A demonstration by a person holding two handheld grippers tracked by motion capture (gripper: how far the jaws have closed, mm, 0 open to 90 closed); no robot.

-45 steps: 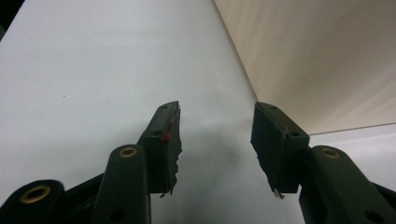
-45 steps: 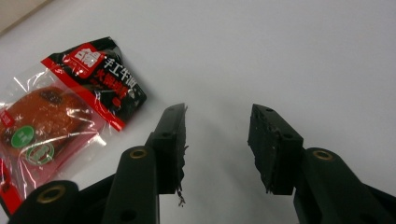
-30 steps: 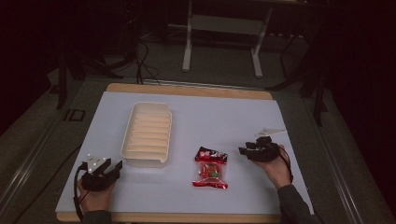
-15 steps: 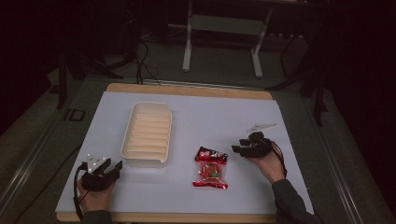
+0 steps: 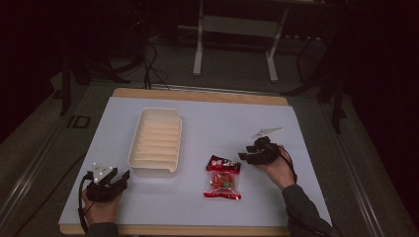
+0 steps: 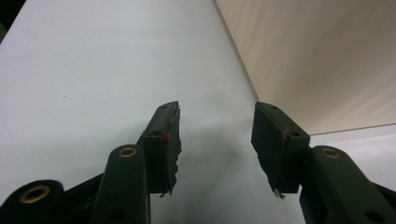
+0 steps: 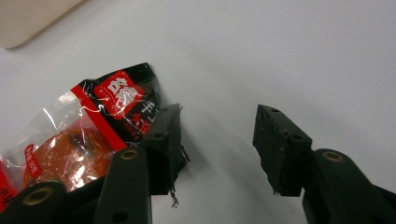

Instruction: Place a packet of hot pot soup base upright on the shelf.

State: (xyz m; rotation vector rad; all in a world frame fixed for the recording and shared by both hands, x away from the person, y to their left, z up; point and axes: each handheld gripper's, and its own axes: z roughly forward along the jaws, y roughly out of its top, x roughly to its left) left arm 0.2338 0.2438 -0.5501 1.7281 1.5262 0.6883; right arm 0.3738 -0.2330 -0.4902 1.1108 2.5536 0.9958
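Since a second ago, your right gripper (image 5: 249, 155) has shifted left toward the snack packet (image 5: 223, 177) and now sits just beside the packet's upper right corner.

Snack packet: red and black wrapper with a clear window; lies flat on the white table cover (image 5: 217, 123), near the front, right of centre. Long axis runs roughly from front to back, black end with the red label pointing away from you.

Right gripper: jaws set wide apart, nothing between them. In the right gripper view its left jaw lies against the packet's (image 7: 88, 135) black end; whether it truly touches, you cannot tell.

Left gripper (image 5: 118, 176): at the front left, jaws likewise spread wide and empty, pointing at the near corner of the cream ribbed tray (image 5: 155, 140).

Open room: bare cover lies right of and behind the packet, and between packet and tray. Your left hand (image 5: 101, 210) is close to the front edge.
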